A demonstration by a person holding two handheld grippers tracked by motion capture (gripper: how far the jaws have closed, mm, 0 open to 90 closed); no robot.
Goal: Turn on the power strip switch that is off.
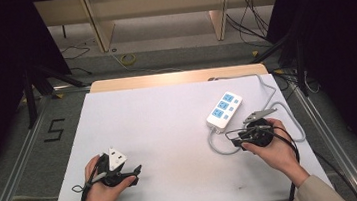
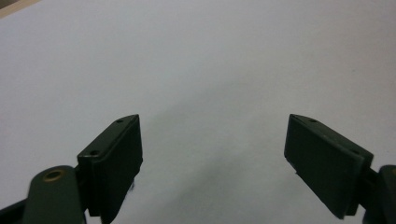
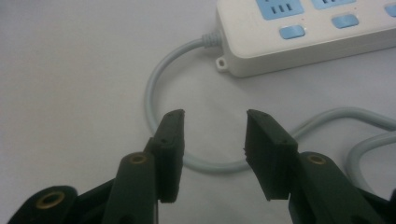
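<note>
Two grippers sit low over a white table (image 1: 169,131), one in each of the person's hands. The left gripper (image 1: 134,171) is at the near left, held in the left hand (image 1: 103,189), with its grey plate (image 1: 115,157) on top; its jaws stand wide apart with nothing between them. In the left gripper view (image 2: 212,158) the jaws frame bare white tabletop.

The right gripper (image 1: 231,139) is at the right of the table, in the right hand (image 1: 272,151), and its jaws point toward the near end of a white power strip (image 1: 224,108). The jaws are parted by a narrow gap and hold nothing. In the right gripper view (image 3: 214,140) a loop of the grey cord (image 3: 154,93) curves on the table just beyond and under the jaw tips — whether a jaw touches it cannot be told.

The strip (image 3: 303,32) lies flat at the right of the table, angled toward the far right corner, with blue sockets (image 1: 223,105) and blue switches (image 3: 292,31) on its face. Its cord (image 1: 289,119) leaves the near end, loops by the right gripper, and runs around the right side toward the far edge.
</note>
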